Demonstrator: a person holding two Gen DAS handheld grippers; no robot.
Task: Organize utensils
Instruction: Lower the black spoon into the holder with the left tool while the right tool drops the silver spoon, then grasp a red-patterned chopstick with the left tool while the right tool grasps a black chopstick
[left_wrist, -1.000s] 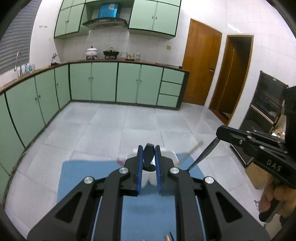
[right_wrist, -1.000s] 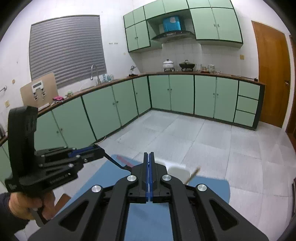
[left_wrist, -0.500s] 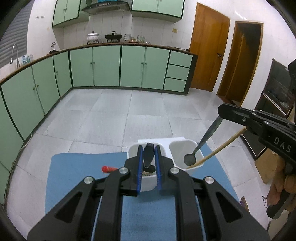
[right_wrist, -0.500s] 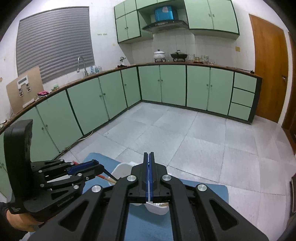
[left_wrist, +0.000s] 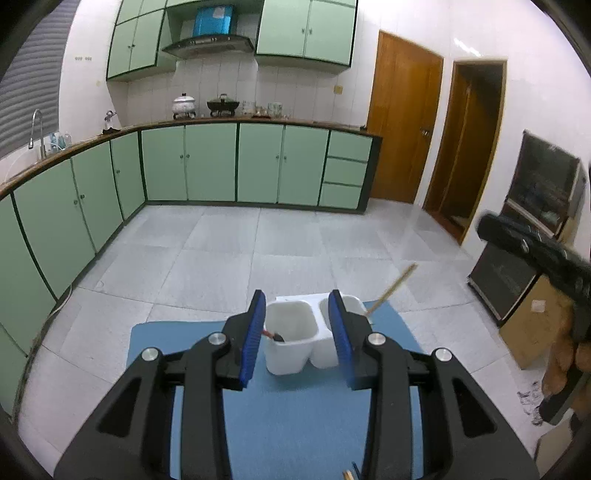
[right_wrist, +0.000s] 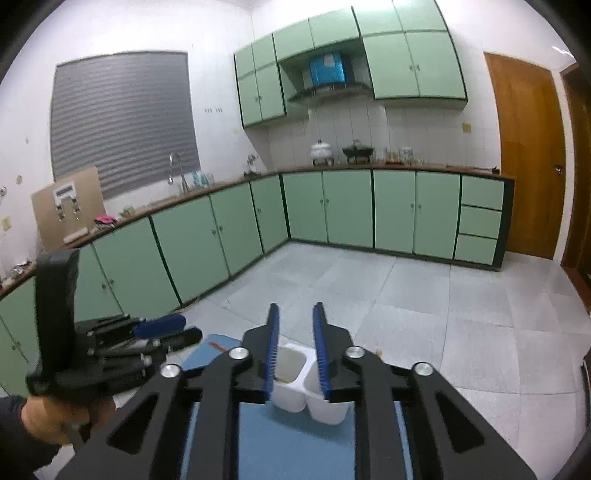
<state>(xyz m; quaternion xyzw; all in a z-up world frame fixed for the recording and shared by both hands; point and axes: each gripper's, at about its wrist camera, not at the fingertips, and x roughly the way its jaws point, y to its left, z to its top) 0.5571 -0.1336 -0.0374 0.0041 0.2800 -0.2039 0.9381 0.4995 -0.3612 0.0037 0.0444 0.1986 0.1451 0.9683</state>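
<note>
Tongs hover over a white two-cup holder (left_wrist: 295, 341) standing on a blue mat (left_wrist: 295, 424), in a kitchen lined with green cabinets (left_wrist: 210, 162). The left tongs (left_wrist: 297, 325) have just been opening: their blue pads (left_wrist: 255, 334) stand partly apart, nothing pressed between them, the holder showing in the gap beyond. In the holder's left cup a dark utensil tip with a red handle (left_wrist: 273, 335) leans against the near wall. From the right cup a wooden stick (left_wrist: 393, 287) slants up and to the right, its top end clear of the rim.

The right tongs (right_wrist: 295, 345) have also just been opening; their pads (right_wrist: 271, 347) are narrowly parted and hold nothing, with the holder (right_wrist: 314, 400) seen between and below them on the mat (right_wrist: 291, 446). In the right wrist view the left tool's black body sits at lower left, gripped by a hand (right_wrist: 48, 417) in a dark sleeve. In the left wrist view the right tool is blurred at the far right edge.

Two thin ends of further utensils (left_wrist: 351, 472) poke into the left wrist view at the bottom, on the mat; what they are cannot be told. A grey tiled floor (left_wrist: 258, 251) spreads beyond the mat.
</note>
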